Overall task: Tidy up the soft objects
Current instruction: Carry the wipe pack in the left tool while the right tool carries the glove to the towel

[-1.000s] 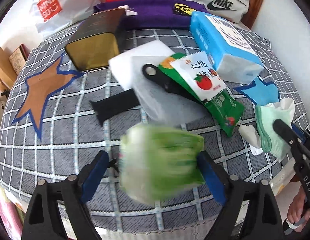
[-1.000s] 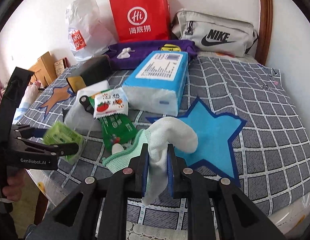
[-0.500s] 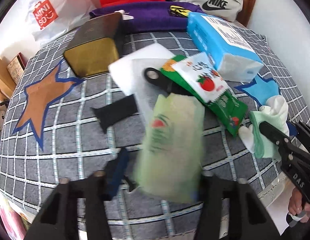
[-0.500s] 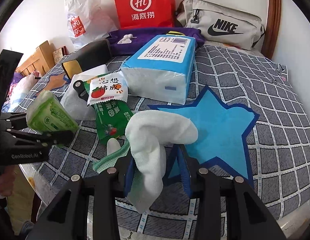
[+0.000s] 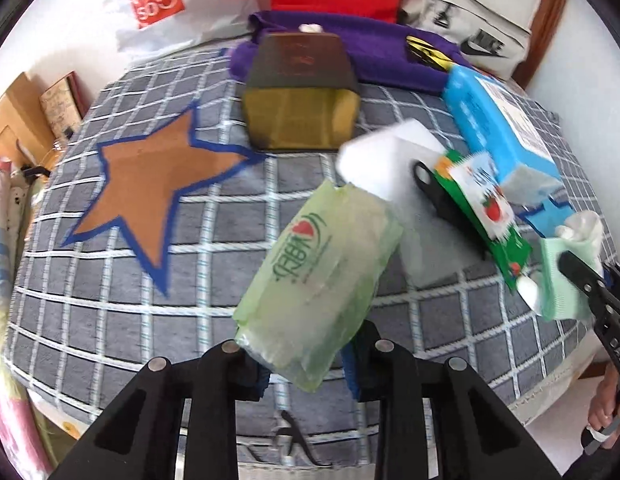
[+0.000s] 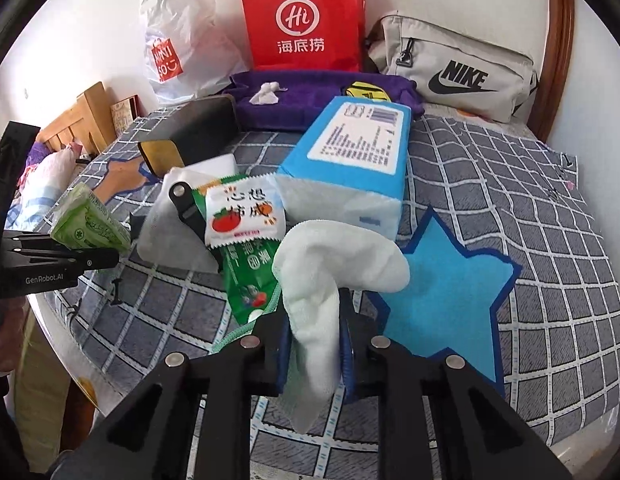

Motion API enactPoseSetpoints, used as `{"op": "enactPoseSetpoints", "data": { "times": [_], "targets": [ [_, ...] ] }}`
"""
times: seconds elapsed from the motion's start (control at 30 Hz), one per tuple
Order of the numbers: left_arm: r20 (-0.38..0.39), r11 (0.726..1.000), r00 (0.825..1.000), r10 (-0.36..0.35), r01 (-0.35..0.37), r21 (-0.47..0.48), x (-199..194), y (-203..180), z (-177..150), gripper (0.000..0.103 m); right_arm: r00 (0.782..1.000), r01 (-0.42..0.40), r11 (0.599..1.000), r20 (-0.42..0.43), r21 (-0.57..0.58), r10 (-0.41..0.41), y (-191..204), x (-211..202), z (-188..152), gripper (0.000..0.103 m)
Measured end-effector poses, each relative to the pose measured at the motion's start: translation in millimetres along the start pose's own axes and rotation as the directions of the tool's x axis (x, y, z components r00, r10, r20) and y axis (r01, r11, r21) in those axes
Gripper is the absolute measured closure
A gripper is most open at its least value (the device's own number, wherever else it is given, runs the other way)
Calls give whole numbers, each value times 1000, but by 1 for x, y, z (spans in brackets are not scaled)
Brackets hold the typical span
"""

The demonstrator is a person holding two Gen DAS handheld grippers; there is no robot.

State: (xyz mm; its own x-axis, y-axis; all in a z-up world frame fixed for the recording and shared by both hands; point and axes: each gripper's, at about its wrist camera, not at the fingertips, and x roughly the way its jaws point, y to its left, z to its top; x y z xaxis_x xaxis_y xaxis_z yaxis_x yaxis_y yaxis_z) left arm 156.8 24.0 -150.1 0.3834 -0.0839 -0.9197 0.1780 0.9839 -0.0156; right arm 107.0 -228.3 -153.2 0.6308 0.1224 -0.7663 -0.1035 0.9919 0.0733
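A green plastic tissue pack (image 5: 322, 276) hangs tilted above the checked cover, and my left gripper (image 5: 306, 368) has its closing jaws pressed on the pack's lower end. The right wrist view shows the same pack (image 6: 86, 220) at far left, held in the left gripper (image 6: 90, 256). My right gripper (image 6: 316, 344) is shut on a pale green and white towel (image 6: 334, 264), which is lifted and droops over the jaws. That towel (image 5: 558, 280) also shows at the right edge of the left wrist view.
On the checked cover (image 6: 550, 240) lie a blue tissue pack (image 6: 350, 168), a green-and-white snack packet (image 6: 246, 220), a white foam block (image 5: 386, 156) and a black-and-gold box (image 5: 302, 96). Behind are a purple cloth (image 6: 310, 96), a red bag (image 6: 306, 20) and a grey bag (image 6: 458, 68).
My left jaws closed from wide onto the green pack and lifted it, and the view swung left. My right jaws loosened briefly, then shut again on the towel.
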Motion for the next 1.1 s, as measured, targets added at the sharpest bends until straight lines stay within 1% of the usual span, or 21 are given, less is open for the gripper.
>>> {"op": "enactPoseSetpoints", "data": {
  "times": [0.13, 0.3, 0.4, 0.47, 0.63, 0.7, 0.77, 0.93, 1.1],
  "targets": [
    [9, 999, 1000, 10, -10, -32, -9, 13, 11, 76, 1000, -8, 1000, 15, -8, 8, 3, -11, 11, 83],
    [40, 998, 999, 24, -22, -56, -18, 22, 37, 76, 996, -56, 998, 66, -13, 56, 1, -34, 31, 83],
    [52, 997, 998, 30, -26, -73, -22, 27, 52, 76, 993, -46, 998, 105, -43, 50, 0, -44, 46, 83],
    [55, 996, 998, 38, -34, -84, -23, 30, 64, 76, 992, -39, 998, 115, -47, 44, -3, -46, 58, 83],
    [70, 994, 995, 75, -69, -88, -28, 29, 86, 76, 989, 3, 999, 149, -35, 2, -14, -42, 91, 83],
    [75, 991, 991, 113, -106, -85, -29, 29, 96, 76, 986, 26, 999, 163, -32, -21, -18, -38, 103, 83],
    [80, 988, 987, 142, -136, -78, -29, 28, 107, 76, 985, 24, 999, 172, -25, -20, -22, -34, 117, 83],
    [80, 985, 984, 161, -155, -77, -22, 29, 130, 76, 983, 7, 1000, 182, -4, -6, -30, -24, 142, 83],
    [79, 986, 986, 146, -138, -94, -13, 32, 154, 76, 983, 0, 1000, 184, -19, 3, -29, -12, 164, 83]
  ]
}}
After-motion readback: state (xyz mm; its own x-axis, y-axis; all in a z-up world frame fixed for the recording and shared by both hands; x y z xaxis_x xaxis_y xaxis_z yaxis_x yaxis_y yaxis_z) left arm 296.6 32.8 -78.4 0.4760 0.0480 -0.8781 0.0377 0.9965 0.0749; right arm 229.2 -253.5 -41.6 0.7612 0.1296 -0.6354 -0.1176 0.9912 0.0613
